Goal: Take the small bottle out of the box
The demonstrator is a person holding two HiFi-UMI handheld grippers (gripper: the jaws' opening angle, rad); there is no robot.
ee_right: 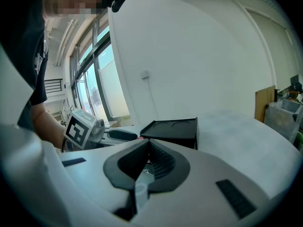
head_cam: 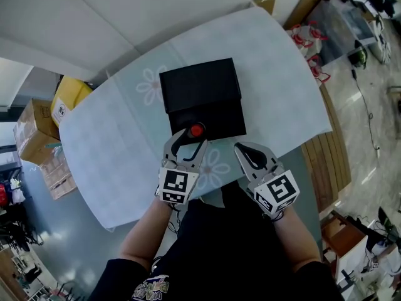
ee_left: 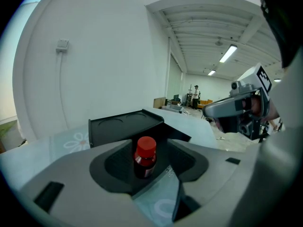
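A black box (head_cam: 207,115) lies on the pale floral tablecloth (head_cam: 113,137), its flat lid (head_cam: 199,83) folded back on the far side. The small dark bottle with a red cap (head_cam: 196,130) stands upright at the box's near edge; its foot is hidden, so I cannot tell if it rests in the box or on the cloth. My left gripper (head_cam: 193,139) is open around it. In the left gripper view the bottle (ee_left: 144,156) sits between the pads without touching them, and the left gripper (ee_left: 147,148) points at the box (ee_left: 125,126). My right gripper (head_cam: 242,147) hovers shut and empty beside the box's near right corner, also shown as the right gripper (ee_right: 147,149).
Cardboard boxes (head_cam: 34,130) and a yellow package (head_cam: 69,96) stand on the floor left of the table. A wooden bench (head_cam: 326,162) runs along the right side, with a clear bin (head_cam: 341,24) behind it. The table's near edge is close to the person's body.
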